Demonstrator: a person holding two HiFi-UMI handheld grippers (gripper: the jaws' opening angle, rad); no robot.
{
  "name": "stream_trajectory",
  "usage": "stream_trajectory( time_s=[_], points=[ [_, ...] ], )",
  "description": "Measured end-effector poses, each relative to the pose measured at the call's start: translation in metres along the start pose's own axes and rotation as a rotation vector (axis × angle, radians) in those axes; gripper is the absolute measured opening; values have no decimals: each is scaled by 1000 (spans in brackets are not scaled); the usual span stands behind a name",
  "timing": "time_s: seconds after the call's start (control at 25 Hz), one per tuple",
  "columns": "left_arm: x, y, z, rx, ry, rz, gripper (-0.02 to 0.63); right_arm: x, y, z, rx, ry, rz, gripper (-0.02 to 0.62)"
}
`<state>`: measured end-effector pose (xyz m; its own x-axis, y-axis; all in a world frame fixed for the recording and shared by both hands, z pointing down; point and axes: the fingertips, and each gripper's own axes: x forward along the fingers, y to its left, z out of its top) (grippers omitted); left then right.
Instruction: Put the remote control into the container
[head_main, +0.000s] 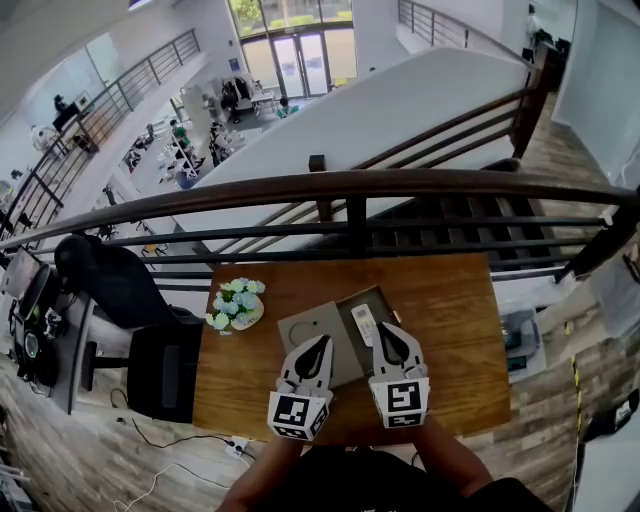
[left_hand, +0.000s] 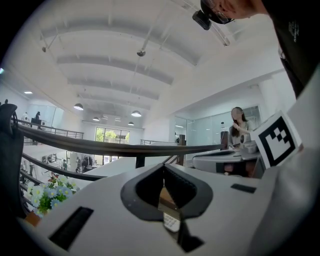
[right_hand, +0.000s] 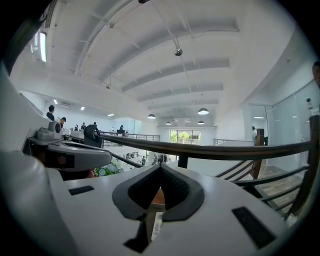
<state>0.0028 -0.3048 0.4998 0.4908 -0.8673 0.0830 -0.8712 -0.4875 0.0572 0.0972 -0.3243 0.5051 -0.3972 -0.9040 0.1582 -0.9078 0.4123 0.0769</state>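
Note:
A white remote control (head_main: 364, 322) lies inside the dark grey container (head_main: 378, 296) on the wooden table (head_main: 450, 330). A lighter grey lid (head_main: 305, 326) rests against the container's left side. My left gripper (head_main: 321, 343) hovers over the lid with its jaws shut and nothing between them. My right gripper (head_main: 385, 329) is shut and empty, just right of the remote. In the left gripper view the shut left gripper (left_hand: 164, 169) shows the remote's keys (left_hand: 171, 223) below it. Under the shut right gripper (right_hand: 160, 170) in its own view, the remote (right_hand: 157, 225) shows as a white strip.
A pot of white and blue flowers (head_main: 236, 302) stands at the table's left, also seen as flowers (left_hand: 42, 195). A dark handrail (head_main: 350, 185) runs along the table's far edge. A black chair (head_main: 150, 360) stands left of the table. A person (left_hand: 239, 127) is far off.

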Motion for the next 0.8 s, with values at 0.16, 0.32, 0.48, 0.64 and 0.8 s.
stream_trajectory(
  time_s=[0.16,0.32,0.48,0.64,0.8],
  points=[
    [-2,-11,1,6,6,-20,6,-6,-5,3,3,-7,-4,28],
    [-3,-11,1,9,11,-15,6,-8,-5,4,-1,-12,-2,28],
    [-7,-10,4,10,8,-11,6,-10,-3,8,-4,-19,5,28],
    [-10,-10,6,8,0,-3,6,-12,-4,5,6,-13,0,28],
    [-14,-10,6,9,-4,5,6,-15,-9,-2,13,3,-16,28]
  ],
)
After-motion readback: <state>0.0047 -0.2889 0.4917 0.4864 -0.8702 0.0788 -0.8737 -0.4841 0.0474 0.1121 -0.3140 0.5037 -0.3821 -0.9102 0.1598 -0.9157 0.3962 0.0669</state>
